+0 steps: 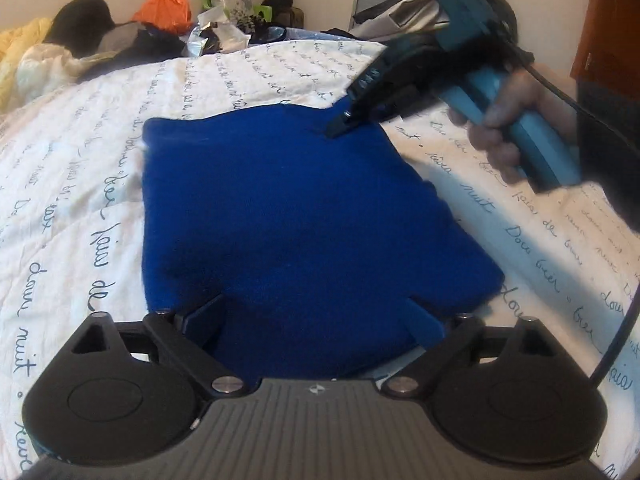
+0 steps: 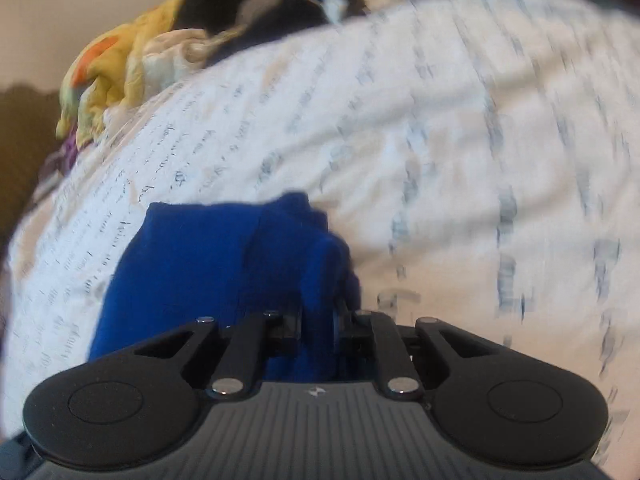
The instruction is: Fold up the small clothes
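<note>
A royal blue garment [image 1: 288, 216] lies spread on the white bedspread with dark script [image 1: 80, 184]. My left gripper [image 1: 316, 312] is open, its fingers [image 1: 204, 316] wide apart with the garment's near edge draped over and between them. My right gripper [image 1: 340, 126] shows in the left wrist view at the garment's far right corner, its dark tips pressed together on the cloth. In the right wrist view the right gripper [image 2: 320, 320] is shut on a bunched fold of the blue garment [image 2: 192, 264]. That view is blurred by motion.
A heap of clothes, orange [image 1: 164, 10], yellow [image 1: 16, 52] and dark, lies along the bed's far edge under a window. The same heap [image 2: 120, 64] shows at the top left in the right wrist view. A hand [image 1: 504, 120] holds the right gripper's blue handle. A cable hangs at right.
</note>
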Available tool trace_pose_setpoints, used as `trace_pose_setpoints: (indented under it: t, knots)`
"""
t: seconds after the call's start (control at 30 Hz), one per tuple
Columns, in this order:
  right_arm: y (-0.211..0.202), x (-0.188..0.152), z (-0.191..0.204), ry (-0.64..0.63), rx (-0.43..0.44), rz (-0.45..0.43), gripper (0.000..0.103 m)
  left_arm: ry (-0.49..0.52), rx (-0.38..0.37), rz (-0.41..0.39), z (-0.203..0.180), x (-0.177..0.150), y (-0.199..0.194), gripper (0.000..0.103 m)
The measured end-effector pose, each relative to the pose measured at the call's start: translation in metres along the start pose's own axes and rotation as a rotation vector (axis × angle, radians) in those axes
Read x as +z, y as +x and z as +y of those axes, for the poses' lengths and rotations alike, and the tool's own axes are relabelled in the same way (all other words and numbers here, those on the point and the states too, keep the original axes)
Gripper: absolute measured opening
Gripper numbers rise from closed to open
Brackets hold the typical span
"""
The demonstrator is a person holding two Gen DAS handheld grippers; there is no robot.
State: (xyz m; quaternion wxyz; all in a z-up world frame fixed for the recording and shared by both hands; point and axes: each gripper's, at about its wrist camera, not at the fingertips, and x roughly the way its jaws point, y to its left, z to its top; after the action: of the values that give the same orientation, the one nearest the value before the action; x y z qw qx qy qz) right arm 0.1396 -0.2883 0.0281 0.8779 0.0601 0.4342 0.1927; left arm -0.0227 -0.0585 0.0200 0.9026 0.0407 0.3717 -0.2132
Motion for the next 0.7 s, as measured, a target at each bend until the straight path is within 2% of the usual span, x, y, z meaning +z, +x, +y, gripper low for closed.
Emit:
trace_pose_setpoints:
  t: [0.07,0.13,0.17,0.23,0.3,0.37,0.4,0.47,0.5,0.53,0.6,0.63,0.67,0.7]
  knots:
    - [-0.008,-0.003,0.022,-0.183,-0.056,-0.061,0.013,-0.002,-0.004,-0.005,0.000,-0.002,0.002,0.100]
    - [0.007,-0.015,0.024,-0.302,-0.142,-0.036,0.012,0.007,-0.002,-0.008,-0.001,-0.003,0.003,0.101]
    - [0.006,-0.018,0.017,-0.293,-0.116,-0.075,0.012,0.009,0.001,-0.008,-0.002,-0.004,0.003,0.101]
    - [-0.004,-0.018,0.009,-0.205,-0.088,-0.072,0.016,0.004,0.003,-0.008,-0.002,-0.004,0.002,0.101]
    - [-0.020,-0.013,0.012,-0.145,-0.116,-0.064,0.021,0.000,0.000,-0.010,0.000,-0.004,0.002,0.102]
    - [-0.046,-0.014,0.024,-0.132,-0.141,-0.170,0.021,-0.001,0.001,-0.010,0.000,-0.004,0.002,0.102]
    - [-0.055,-0.016,0.032,-0.125,-0.111,-0.218,0.024,-0.001,0.002,-0.011,0.000,-0.004,0.002,0.102]
    - [-0.057,-0.021,0.048,-0.143,0.000,-0.207,0.038,-0.003,0.004,-0.011,0.000,-0.004,0.002,0.102]
    - [-0.049,-0.024,0.058,-0.174,0.029,-0.163,0.052,-0.001,0.006,-0.010,0.000,-0.003,0.002,0.102]
    - [-0.037,-0.028,0.067,-0.215,0.018,-0.113,0.059,0.002,0.007,-0.008,-0.001,-0.003,0.002,0.102]
    - [0.004,-0.038,0.074,-0.293,-0.081,-0.003,0.062,0.000,0.007,-0.006,0.000,-0.003,0.002,0.102]
    - [0.009,-0.043,0.068,-0.309,-0.062,-0.086,0.077,0.000,0.007,-0.007,0.001,-0.003,0.002,0.102]
    - [0.016,-0.041,0.059,-0.289,-0.041,-0.100,0.082,-0.001,0.008,-0.005,0.000,-0.002,0.001,0.102]
    - [0.019,-0.036,0.050,-0.250,-0.014,-0.105,0.082,-0.004,0.008,-0.004,0.000,-0.002,0.001,0.102]
